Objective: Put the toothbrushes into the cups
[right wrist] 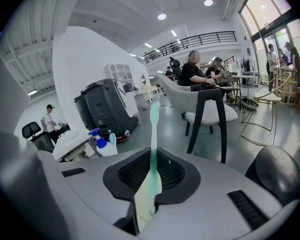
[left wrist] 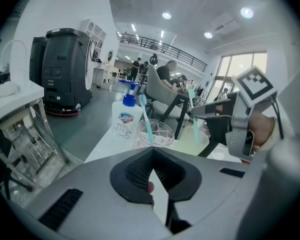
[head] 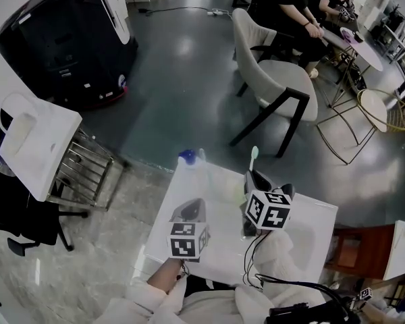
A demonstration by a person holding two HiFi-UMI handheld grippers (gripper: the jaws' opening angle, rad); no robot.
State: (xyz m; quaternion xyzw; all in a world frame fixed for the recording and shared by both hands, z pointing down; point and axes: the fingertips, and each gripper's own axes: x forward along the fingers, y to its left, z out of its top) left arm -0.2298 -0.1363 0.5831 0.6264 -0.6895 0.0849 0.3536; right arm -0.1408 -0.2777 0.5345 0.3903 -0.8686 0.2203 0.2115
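In the left gripper view a clear cup (left wrist: 156,134) stands on the white table (left wrist: 110,141) with a blue toothbrush (left wrist: 146,118) upright in it. Beside it is a pale green cup (left wrist: 196,140). My right gripper (left wrist: 210,115) hovers over that cup, shut on a green toothbrush (left wrist: 192,100) whose handle points down into it. The right gripper view shows the same green toothbrush (right wrist: 153,129) clamped head-up in my right gripper (right wrist: 152,176). My left gripper (left wrist: 152,171) sits short of the clear cup, jaws together with nothing in them.
A soap bottle (left wrist: 124,120) with a blue pump stands at the table's far left edge, next to the clear cup. Beyond the table are a grey chair (head: 277,79), a large black machine (head: 67,39) and a metal rack (head: 81,167). People sit at a far table.
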